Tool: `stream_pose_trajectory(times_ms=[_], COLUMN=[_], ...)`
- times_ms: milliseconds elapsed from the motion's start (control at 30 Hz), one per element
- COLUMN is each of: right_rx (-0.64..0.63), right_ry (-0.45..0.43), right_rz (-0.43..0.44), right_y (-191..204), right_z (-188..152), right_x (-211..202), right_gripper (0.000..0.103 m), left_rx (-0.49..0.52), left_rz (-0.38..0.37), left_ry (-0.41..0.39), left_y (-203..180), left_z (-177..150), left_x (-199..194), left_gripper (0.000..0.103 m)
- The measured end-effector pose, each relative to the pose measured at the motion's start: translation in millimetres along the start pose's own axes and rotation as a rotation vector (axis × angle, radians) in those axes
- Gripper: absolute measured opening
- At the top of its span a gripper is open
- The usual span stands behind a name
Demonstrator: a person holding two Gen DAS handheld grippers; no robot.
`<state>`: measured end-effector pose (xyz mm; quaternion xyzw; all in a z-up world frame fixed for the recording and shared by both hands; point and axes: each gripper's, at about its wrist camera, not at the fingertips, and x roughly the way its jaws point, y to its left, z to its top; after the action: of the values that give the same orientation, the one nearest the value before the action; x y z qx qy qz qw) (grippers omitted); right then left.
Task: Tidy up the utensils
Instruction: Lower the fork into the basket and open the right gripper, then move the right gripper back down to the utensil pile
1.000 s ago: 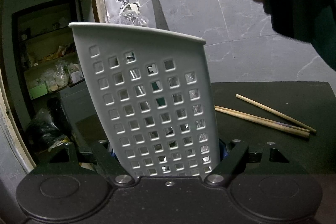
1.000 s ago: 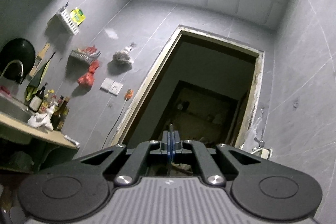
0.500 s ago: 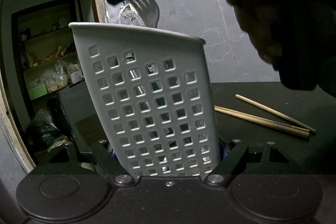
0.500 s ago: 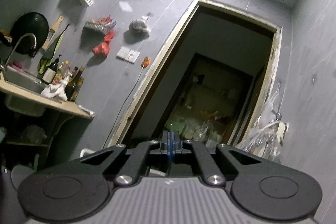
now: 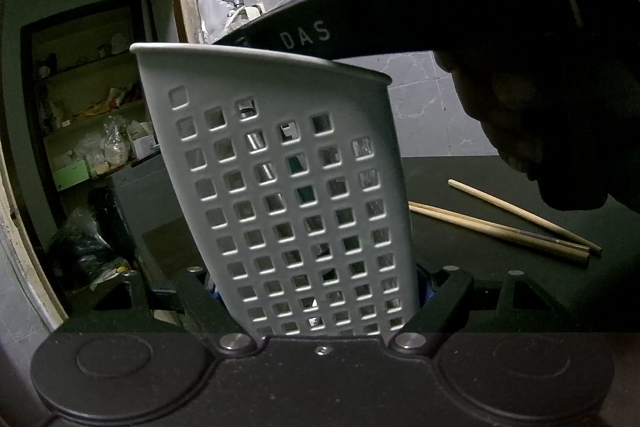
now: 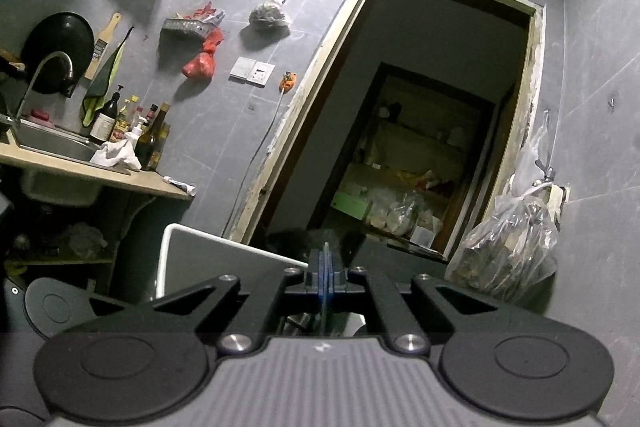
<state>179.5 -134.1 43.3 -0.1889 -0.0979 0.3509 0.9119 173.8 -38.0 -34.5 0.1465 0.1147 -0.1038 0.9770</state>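
My left gripper [image 5: 320, 293] is shut on a white perforated utensil holder [image 5: 288, 195], which stands tilted on the dark table [image 5: 500, 291]. Just above the holder's rim hangs my right gripper [image 5: 240, 41], a black finger marked DAS, with a person's hand [image 5: 532, 115] behind it. In the right wrist view the right gripper [image 6: 325, 263] is shut on a thin metal fork [image 6: 326, 247], seen edge-on between the blue pads. Its lower part drops toward the holder's white rim [image 6: 192, 233]. Metal glints through the holder's holes [image 5: 264, 171].
Three wooden chopsticks [image 5: 500, 227] lie on the table to the right of the holder. A grey tiled wall stands behind it. An open doorway [image 6: 420, 147] shows pantry shelves. A plastic bag [image 6: 516, 243] hangs on the wall, and a sink counter with bottles [image 6: 120, 131] lies far left.
The right gripper came down over the holder with the fork. The fork's head sank behind the rim. The holder's rim came into the right wrist view. The left gripper held still.
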Motion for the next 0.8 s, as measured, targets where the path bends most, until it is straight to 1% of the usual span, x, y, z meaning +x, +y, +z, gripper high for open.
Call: stream_pose_trajectory(times_ms=[267,300,333,400,433,467,500,533,567,667,700,767,800], right_rx=[-0.002,0.001,0.006,0.02,0.028,0.037,0.044,0.046,0.048,0.05,0.051,0.065,0.078], right_ry=[-0.009,-0.013,-0.018,-0.034,-0.043,-0.057,-0.072,-0.082,-0.09,-0.091,-0.084,-0.067,-0.054], right_rz=[0.002,-0.001,-0.005,-0.02,-0.03,-0.045,-0.066,-0.085,-0.109,-0.178,-0.203,-0.245,-0.267], right_y=[-2.9,-4.1,-5.6,-10.5,-13.3,-17.3,-21.4,-25.0,-29.4,-41.4,-45.6,-53.6,-58.3], right_z=[2.5,2.7,3.3,6.0,7.7,9.6,11.4,13.4,14.5,13.7,12.3,8.3,5.3], right_x=[0.0,-0.6,-1.8,-5.3,-7.7,-11.0,-15.0,-17.6,-21.4,-30.3,-32.9,-36.2,-37.6], right_gripper=[0.004,0.005,0.009,0.018,0.032,0.05,0.058,0.071,0.079,0.094,0.096,0.103,0.103], left_rx=[0.002,0.002,0.002,0.002,0.002,0.002,0.001,0.0,0.0,0.001,0.0,0.0,0.001], left_rz=[-0.003,-0.003,-0.003,-0.003,-0.003,-0.003,-0.004,-0.005,-0.005,-0.004,-0.004,-0.006,-0.005], left_ry=[0.0,0.0,0.0,-0.001,-0.001,0.0,0.0,-0.001,-0.001,-0.001,-0.001,-0.001,-0.002], left_y=[0.2,0.3,0.4,0.3,0.3,0.2,0.2,0.3,0.4,0.7,1.0,1.0,0.9], left_z=[-0.8,-0.8,-0.9,-0.8,-0.8,-0.6,-0.9,-1.0,-1.2,-1.5,-1.5,-1.8,-1.8], left_x=[1.9,1.9,2.0,1.9,1.9,1.8,1.7,1.9,2.0,1.8,1.9,2.1,2.0], left_gripper=[0.081,0.081,0.081,0.081,0.081,0.081,0.081,0.081,0.081,0.081,0.081,0.081,0.081])
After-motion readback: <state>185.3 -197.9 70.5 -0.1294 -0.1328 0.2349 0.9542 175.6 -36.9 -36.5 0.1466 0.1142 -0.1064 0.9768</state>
